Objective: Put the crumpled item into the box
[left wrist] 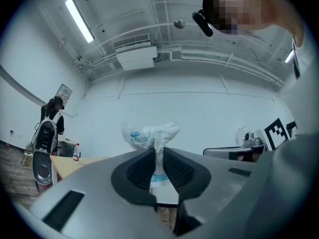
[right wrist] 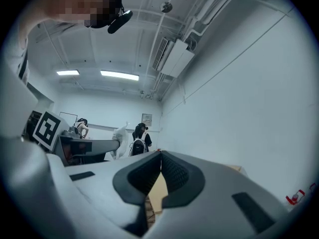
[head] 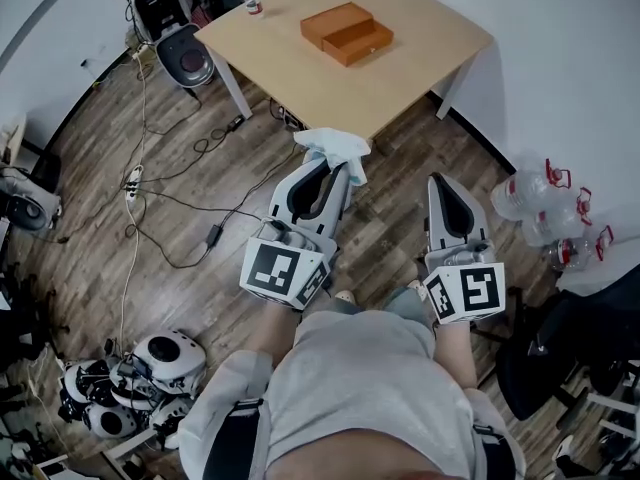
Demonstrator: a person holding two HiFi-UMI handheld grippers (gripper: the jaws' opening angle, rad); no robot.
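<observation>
one crumpled wrapper pinched in left gripper.

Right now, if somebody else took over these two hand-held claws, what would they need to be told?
Left gripper: shut on the crumpled item, a white printed wrapper that sticks out above the jaws.
Right gripper: jaws together, nothing between them.
The orange box sits on the table, ahead of both grippers and apart from them. The person stands back from the table's near corner.
Done: the crumpled item is picked up and held off the floor.
Left: carry it over the table, lower it into the box, and open the left jaws.
</observation>
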